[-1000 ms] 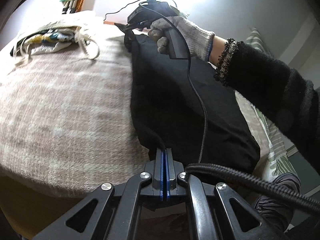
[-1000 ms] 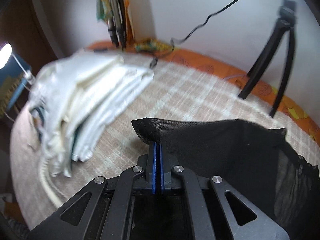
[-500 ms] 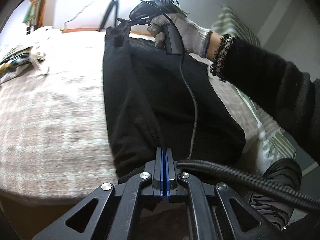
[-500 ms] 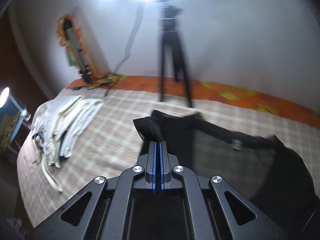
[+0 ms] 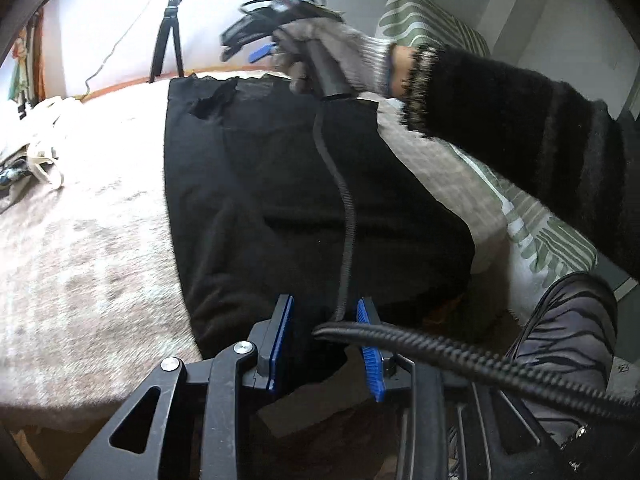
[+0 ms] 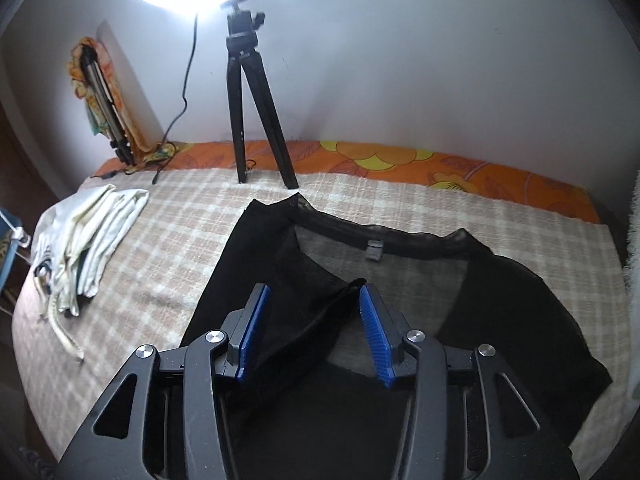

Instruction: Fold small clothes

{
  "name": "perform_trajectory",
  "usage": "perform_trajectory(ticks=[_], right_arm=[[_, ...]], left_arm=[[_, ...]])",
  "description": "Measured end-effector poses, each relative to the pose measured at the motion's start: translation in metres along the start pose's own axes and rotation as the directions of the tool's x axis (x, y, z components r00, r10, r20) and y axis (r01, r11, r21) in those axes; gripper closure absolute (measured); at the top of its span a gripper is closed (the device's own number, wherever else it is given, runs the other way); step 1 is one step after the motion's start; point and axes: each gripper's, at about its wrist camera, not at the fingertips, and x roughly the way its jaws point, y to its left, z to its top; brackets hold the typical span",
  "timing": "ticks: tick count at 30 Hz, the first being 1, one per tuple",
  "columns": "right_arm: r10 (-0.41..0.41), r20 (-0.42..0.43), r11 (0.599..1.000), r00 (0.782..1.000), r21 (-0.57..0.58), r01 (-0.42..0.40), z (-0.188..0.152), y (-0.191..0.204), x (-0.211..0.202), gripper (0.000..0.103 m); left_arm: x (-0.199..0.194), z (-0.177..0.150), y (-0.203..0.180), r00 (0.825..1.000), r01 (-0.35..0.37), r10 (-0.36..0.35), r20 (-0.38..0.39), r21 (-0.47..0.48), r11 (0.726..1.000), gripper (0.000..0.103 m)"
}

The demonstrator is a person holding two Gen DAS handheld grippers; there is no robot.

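Observation:
A black garment lies spread flat on the checked blanket. In the right wrist view it shows its sheer neck end toward the tripod. My left gripper is open at the garment's near edge, which lies between the blue pads. My right gripper is open above the garment's neck end, with loose sheer fabric between its pads. In the left wrist view the right gripper is held by a gloved hand above the garment's far end.
A pile of folded whitish clothes lies at the blanket's left side. A black tripod with a bright lamp stands at the far edge by the wall. An orange flowered sheet borders the far side. A striped pillow lies to the right.
Both grippers were shut on the black garment and have opened. The garment, held stretched between them before, now lies flat on the blanket. The right gripper has risen clear of it.

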Motion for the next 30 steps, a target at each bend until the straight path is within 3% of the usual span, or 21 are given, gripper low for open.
perform_trajectory(ticks=[10,16,23,30], right_arm=[[0.030,0.071,0.999,0.997,0.015,-0.032,-0.020,-0.014,-0.089,0.058],[0.017,0.131,0.999,0.991,0.045,-0.023,-0.042,-0.039,-0.153,0.058],[-0.035,0.182,0.996,0.983,0.088,0.019,-0.077,-0.083,-0.221,0.056],[-0.106,0.190,0.986,0.976,0.145,0.079,-0.112,-0.129,-0.264,0.055]], left_arm=[[-0.031,-0.020,0.006,0.994,-0.108,0.107,0.036,0.020,0.994,0.072],[-0.038,-0.022,-0.016,0.987,-0.150,0.141,0.076,0.120,0.982,0.071],[-0.018,-0.009,-0.065,0.991,-0.098,0.076,0.109,0.217,0.971,0.069],[0.006,0.000,-0.108,0.995,0.016,-0.043,0.094,0.273,0.962,0.069]])
